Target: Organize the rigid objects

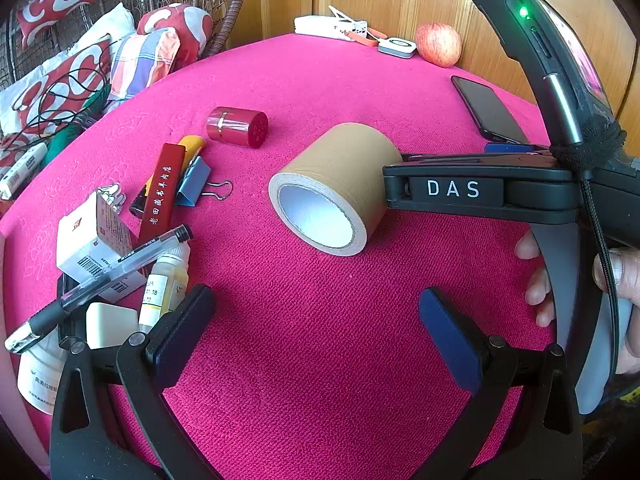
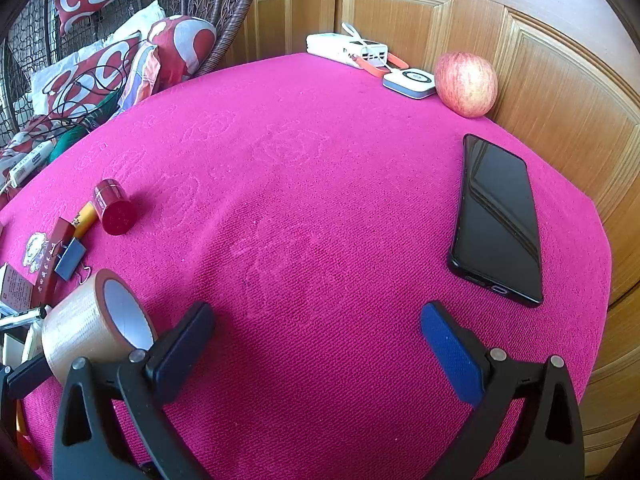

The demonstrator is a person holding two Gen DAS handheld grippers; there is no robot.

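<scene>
Pink table (image 2: 320, 184), tape roll (image 1: 332, 188), phone (image 2: 498, 220), apple (image 2: 466, 84)

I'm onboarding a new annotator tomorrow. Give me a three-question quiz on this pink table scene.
1. True or false: the tape roll lies on its side.
2. Which sits nearest the apple? A) the red cylinder B) the white charging pad C) the blue binder clip
3. Fill in: the left gripper and right gripper both have jaws that stand ____.

Key: 1 true; 2 B; 3 open.
</scene>
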